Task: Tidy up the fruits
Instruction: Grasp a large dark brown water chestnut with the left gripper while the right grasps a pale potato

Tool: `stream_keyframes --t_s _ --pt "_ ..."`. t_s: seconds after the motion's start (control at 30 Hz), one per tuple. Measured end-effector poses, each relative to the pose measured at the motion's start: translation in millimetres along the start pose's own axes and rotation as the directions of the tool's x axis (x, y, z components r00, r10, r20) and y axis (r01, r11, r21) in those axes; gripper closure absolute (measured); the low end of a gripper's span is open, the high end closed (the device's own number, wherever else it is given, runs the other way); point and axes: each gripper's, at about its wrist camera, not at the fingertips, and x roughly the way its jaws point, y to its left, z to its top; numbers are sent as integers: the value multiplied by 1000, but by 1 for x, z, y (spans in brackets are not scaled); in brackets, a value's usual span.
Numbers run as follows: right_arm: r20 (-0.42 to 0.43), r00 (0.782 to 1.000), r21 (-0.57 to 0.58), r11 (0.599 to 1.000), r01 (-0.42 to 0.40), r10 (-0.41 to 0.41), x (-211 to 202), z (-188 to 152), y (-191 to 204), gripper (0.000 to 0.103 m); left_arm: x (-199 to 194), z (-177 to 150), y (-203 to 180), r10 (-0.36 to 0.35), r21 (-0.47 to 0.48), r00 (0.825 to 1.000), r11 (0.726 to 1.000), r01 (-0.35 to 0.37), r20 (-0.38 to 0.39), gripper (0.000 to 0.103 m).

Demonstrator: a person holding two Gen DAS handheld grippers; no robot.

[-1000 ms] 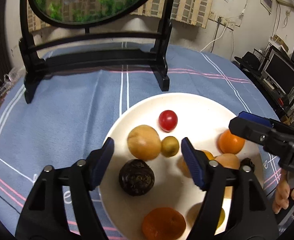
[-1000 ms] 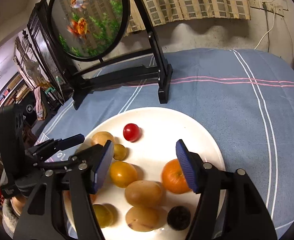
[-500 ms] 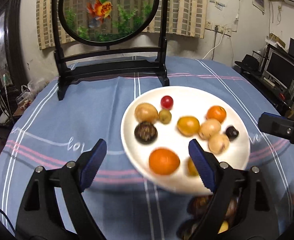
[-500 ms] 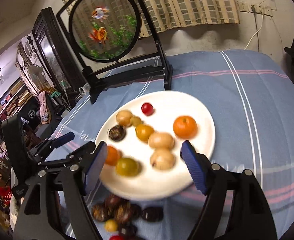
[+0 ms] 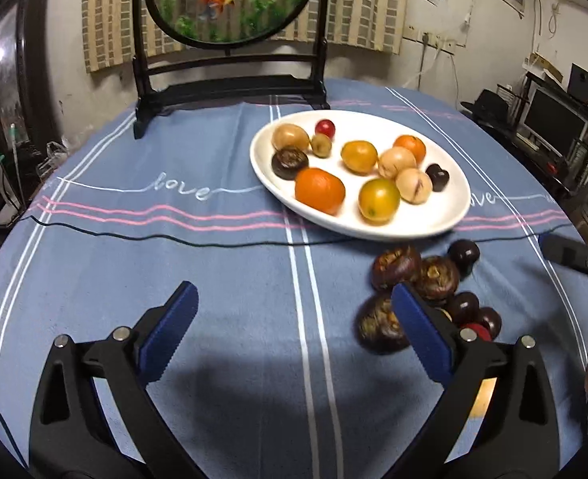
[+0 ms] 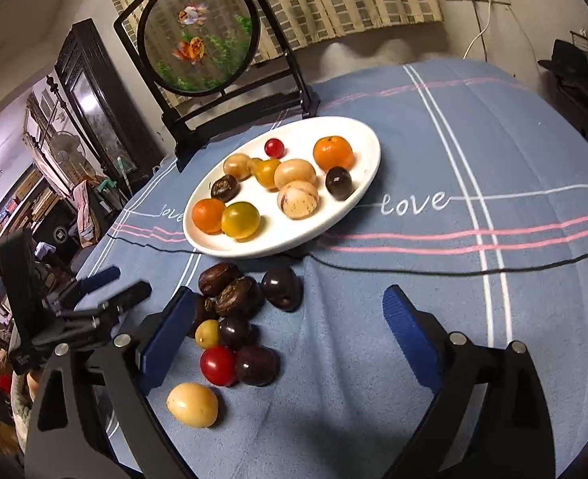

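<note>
A white plate [image 5: 434, 231] [image 6: 254, 253] on the blue cloth holds several fruits: oranges, yellow tomatoes, tan round fruits, dark ones and a red cherry tomato [image 5: 325, 127]. A loose pile of dark fruits [image 5: 434, 279] [image 6: 234, 295] lies on the cloth in front of the plate, with a red tomato [image 6: 218, 365] and a pale yellow fruit [image 6: 192, 405] nearest. My left gripper [image 5: 294, 299] hovers over bare cloth left of the pile, its jaws opening with nothing between them. My right gripper [image 6: 288, 295] hangs above the pile's right side, jaws opening, pads touching nothing.
A round goldfish screen on a black stand [image 5: 230, 0] [image 6: 198, 40] rises behind the plate. A thin black cable [image 5: 134, 235] [image 6: 414, 269] crosses the cloth under the plate's near rim. Monitors and shelves [image 5: 553, 119] stand beyond the table's right edge.
Both grippers have drawn back from over the plate toward the near side of the table. Their jaws stand wider. The loose pile of fruits has come into view.
</note>
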Motion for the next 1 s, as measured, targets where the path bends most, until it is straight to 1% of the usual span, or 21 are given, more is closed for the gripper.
stream_keyframes --t_s 0.07,0.17,0.27,0.3,0.37,0.5,0.57,0.7,0.73,0.8,0.83,0.87,0.9,0.93,1.0 --pt "1 1000 1 1000 3 -3 -1 0 -1 8 1 -1 -3 -12 14 1000 1000 12 -1 4" --pt "-4 1000 10 1000 11 -11 -1 1 -5 8 4 -4 -15 -30 64 999 997 31 -17 4" --pt "-5 1000 30 999 14 -14 -2 3 -11 8 10 -10 -27 -14 120 999 993 19 -40 4" --pt "-5 1000 39 999 12 -11 -3 3 -13 8 11 -11 -29 -18 131 999 991 24 -47 4" --pt "-4 1000 49 999 7 -7 -4 3 -15 8 14 -14 -33 -28 147 998 988 36 -55 4" --pt "-6 1000 49 999 2 -1 -5 3 -13 8 23 -16 -39 1 179 997 984 12 -73 4" --pt "-12 1000 49 999 -4 5 -4 2 -12 8 28 -16 -41 0 185 997 983 15 -81 4" --pt "-15 1000 47 999 -7 7 -3 2 -11 8 34 -13 -42 26 202 998 979 -13 -61 2" --pt "-17 1000 49 999 -9 9 -3 3 -11 8 39 -13 -42 29 205 997 979 -13 -76 2" --pt "-17 1000 52 999 -5 6 -3 3 -12 8 51 -12 -38 31 191 991 982 -5 -133 2" --pt "-17 1000 52 999 -6 7 -2 3 -12 8 54 -12 -30 16 159 987 987 11 -162 2" --pt "-19 1000 51 999 -7 8 -2 3 -12 8 53 -12 -25 13 141 985 990 11 -169 2" --pt "-19 1000 52 999 -6 7 -2 3 -12 8 52 -13 -21 31 139 986 990 -8 -166 2" --pt "-18 1000 50 999 -6 7 -2 3 -11 8 47 -14 -15 65 141 987 989 -44 -148 3" --pt "-17 1000 40 999 -10 11 -3 3 -10 8 41 -16 -8 79 135 989 989 -61 -128 4"
